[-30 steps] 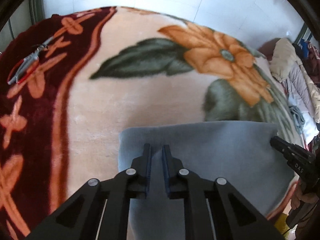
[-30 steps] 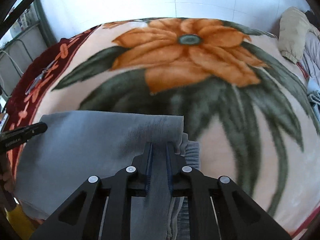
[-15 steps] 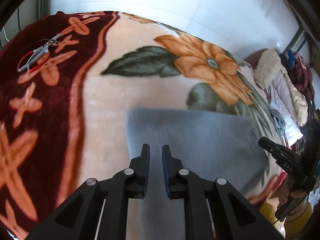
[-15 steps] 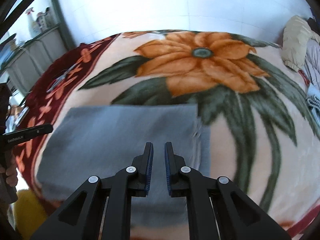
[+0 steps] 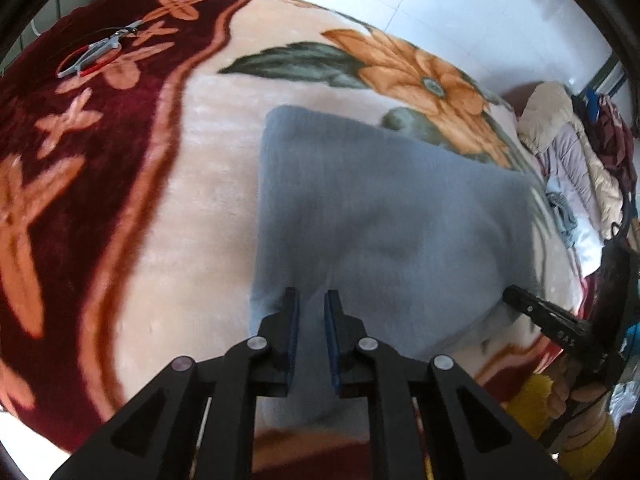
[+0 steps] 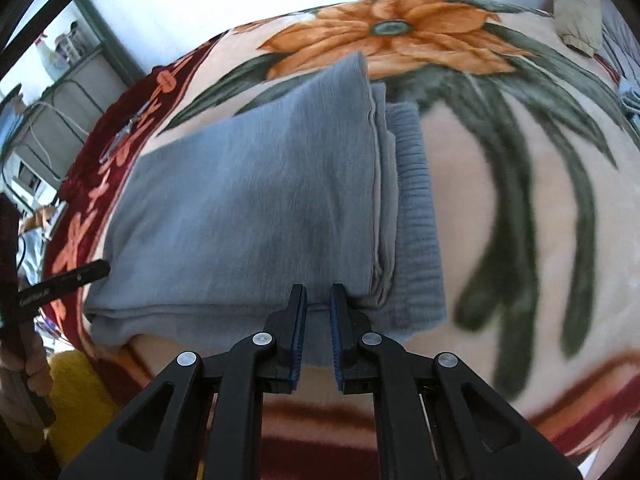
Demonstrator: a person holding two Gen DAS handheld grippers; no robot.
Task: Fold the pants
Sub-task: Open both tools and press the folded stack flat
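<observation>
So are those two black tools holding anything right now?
No. Both the left tool and right tool are nearly closed with nothing between them, above the folded grey pants.

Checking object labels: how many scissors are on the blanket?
1. The scissors lie on the dark red border of the blanket, far left of the folded pants. More could be hidden under the pants or outside both views.

Both grippers' jaws nearly closed, holding nothing.
</observation>
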